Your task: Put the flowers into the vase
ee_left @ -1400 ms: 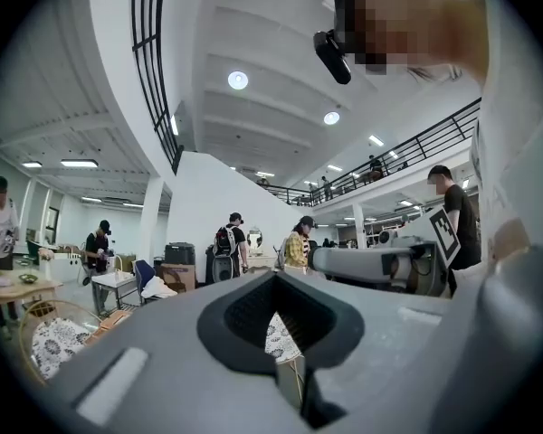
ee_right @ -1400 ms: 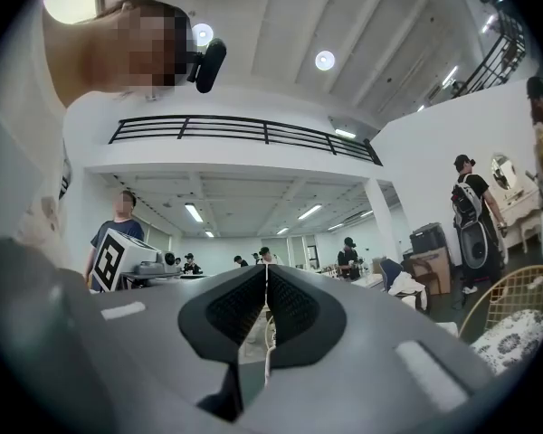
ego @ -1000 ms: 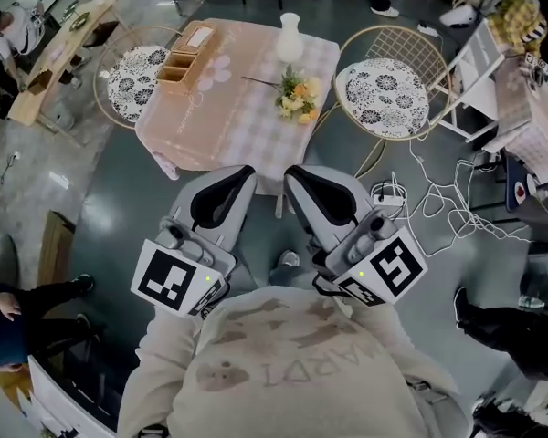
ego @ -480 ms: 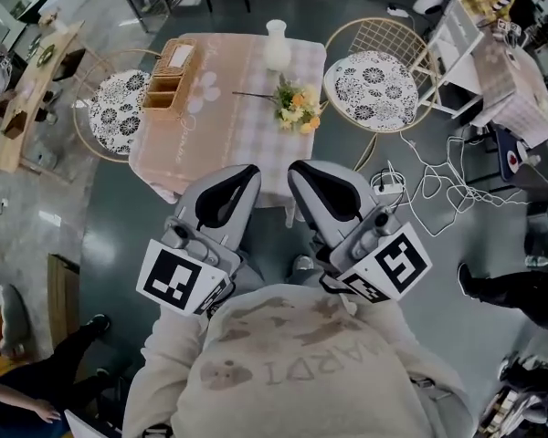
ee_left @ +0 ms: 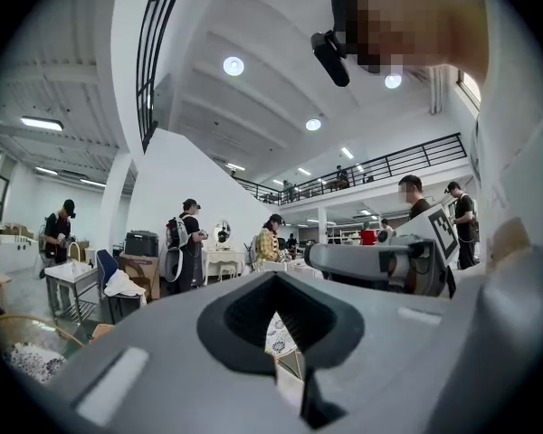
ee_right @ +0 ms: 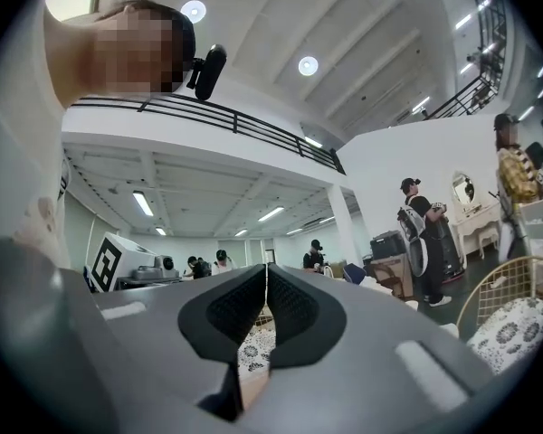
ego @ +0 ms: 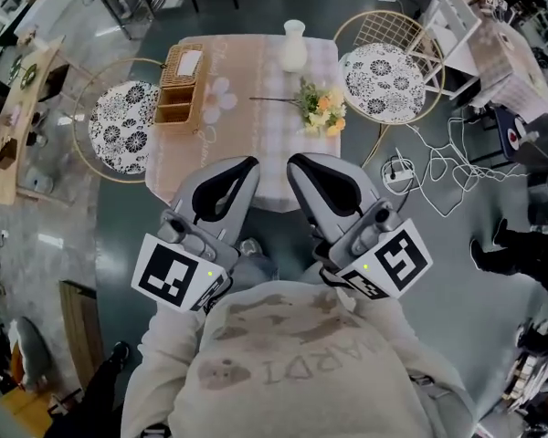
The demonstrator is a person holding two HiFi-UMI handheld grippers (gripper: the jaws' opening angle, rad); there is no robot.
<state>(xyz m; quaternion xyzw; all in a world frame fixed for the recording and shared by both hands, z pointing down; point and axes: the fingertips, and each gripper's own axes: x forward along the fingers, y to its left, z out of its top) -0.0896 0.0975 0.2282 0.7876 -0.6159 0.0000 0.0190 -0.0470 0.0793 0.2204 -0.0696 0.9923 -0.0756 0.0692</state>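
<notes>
The white vase [ego: 294, 46] stands at the far edge of a table with a pink checked cloth [ego: 247, 153]. A bunch of yellow and orange flowers [ego: 321, 110] lies on the cloth to the right of the middle, its thin stem pointing left. My left gripper [ego: 245, 165] and right gripper [ego: 298, 163] are held side by side close to my chest, short of the table's near edge. Both are shut and hold nothing. In the left gripper view [ee_left: 273, 283] and the right gripper view [ee_right: 266, 274] the jaws meet and point up into the hall.
A wicker basket [ego: 181, 82] sits on the table's left part. Round wire chairs with patterned cushions flank the table at left [ego: 123, 128] and right [ego: 388, 67]. Cables and a power strip [ego: 398, 167] lie on the floor at right. A wooden bench [ego: 18, 108] stands far left.
The head view has swung and shifted, so the table and chairs sit a little lower and turned in the frame. Both grippers keep the same shut pose at my chest.
</notes>
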